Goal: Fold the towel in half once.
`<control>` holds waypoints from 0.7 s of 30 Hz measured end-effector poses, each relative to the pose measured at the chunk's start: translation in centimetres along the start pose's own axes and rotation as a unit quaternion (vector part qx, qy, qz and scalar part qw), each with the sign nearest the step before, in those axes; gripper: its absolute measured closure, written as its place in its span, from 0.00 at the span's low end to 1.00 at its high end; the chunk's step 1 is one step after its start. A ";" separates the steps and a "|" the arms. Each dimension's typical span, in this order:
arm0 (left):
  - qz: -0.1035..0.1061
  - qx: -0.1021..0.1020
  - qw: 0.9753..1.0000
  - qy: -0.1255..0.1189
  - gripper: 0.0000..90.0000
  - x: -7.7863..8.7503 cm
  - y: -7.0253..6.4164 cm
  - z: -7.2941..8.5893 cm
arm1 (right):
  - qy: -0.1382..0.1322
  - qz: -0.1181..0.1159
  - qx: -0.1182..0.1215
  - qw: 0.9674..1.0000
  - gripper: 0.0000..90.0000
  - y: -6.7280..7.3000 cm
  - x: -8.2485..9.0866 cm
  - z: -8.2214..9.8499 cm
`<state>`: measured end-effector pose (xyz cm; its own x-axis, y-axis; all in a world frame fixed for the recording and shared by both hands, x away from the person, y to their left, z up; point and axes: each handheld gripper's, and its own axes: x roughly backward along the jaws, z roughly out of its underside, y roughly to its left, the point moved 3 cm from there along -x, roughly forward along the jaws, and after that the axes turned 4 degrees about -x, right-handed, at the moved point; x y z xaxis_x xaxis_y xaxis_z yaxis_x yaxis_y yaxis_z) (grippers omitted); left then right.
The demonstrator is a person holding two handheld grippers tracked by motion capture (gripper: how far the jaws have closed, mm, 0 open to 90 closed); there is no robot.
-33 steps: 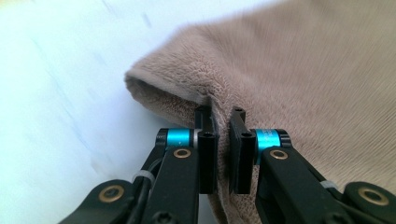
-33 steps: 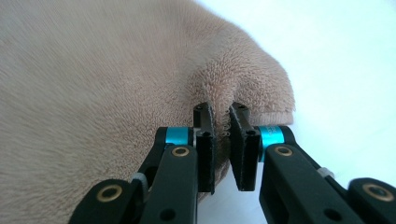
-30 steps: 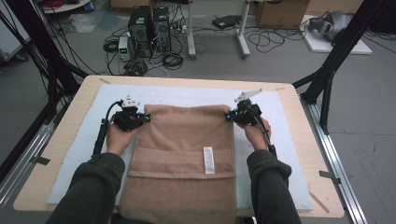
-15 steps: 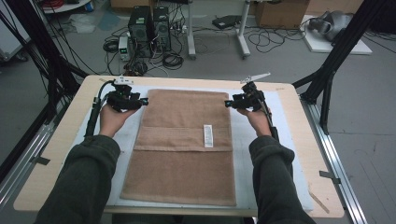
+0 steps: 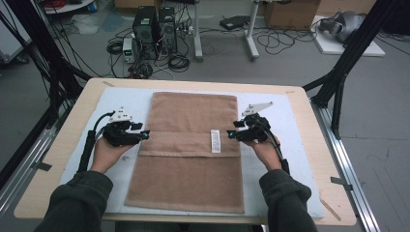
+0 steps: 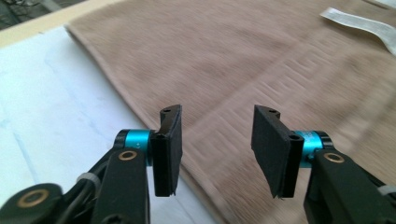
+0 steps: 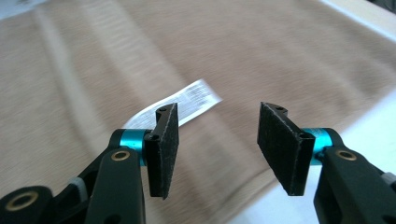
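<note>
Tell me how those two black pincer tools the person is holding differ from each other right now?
The left gripper sits at the brown towel's left edge; the right gripper sits at its right edge. The right gripper is beside the white label; the left gripper is far from it. The left's grey plate lies flatter; the right's tilts up. Both point inward at the towel's cross seam, jaws open with nothing between them, the right's having just been closing.

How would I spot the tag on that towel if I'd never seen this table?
Find the brown towel spread on the white mat. A fold edge crosses its middle; the tag lies across that edge near the right side. It is a small white strip, the one pale thing on the brown cloth.
</note>
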<state>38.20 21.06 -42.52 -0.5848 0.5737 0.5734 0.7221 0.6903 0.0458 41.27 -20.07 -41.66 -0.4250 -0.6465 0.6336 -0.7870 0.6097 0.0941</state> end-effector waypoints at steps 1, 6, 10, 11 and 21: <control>0.008 -0.004 1.000 0.008 0.59 0.0 -0.4 0.4 | -0.004 -0.006 0.000 1.000 0.55 0.4 0.1 0.6; 0.019 -0.007 1.000 0.003 0.58 0.3 -1.9 2.2 | 0.012 -0.014 0.000 1.000 0.56 1.4 -0.2 3.2; 0.026 -0.001 1.000 0.018 0.66 0.0 -1.8 3.2 | 0.035 -0.022 0.004 0.999 0.61 1.9 -1.0 4.5; 0.031 -0.001 0.999 0.018 0.69 -0.2 -1.9 3.5 | 0.042 -0.024 0.007 0.999 0.61 1.9 -1.2 4.7; 0.017 0.007 1.000 0.025 0.95 -0.6 -2.1 3.7 | 0.041 -0.033 0.025 0.998 0.93 2.1 -1.4 4.5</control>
<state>35.68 20.90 -46.04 -0.5412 0.5745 0.6140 0.7359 0.6769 0.0153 38.20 -19.96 -45.80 -0.3355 -0.6432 0.6883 -0.8341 0.5425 0.1004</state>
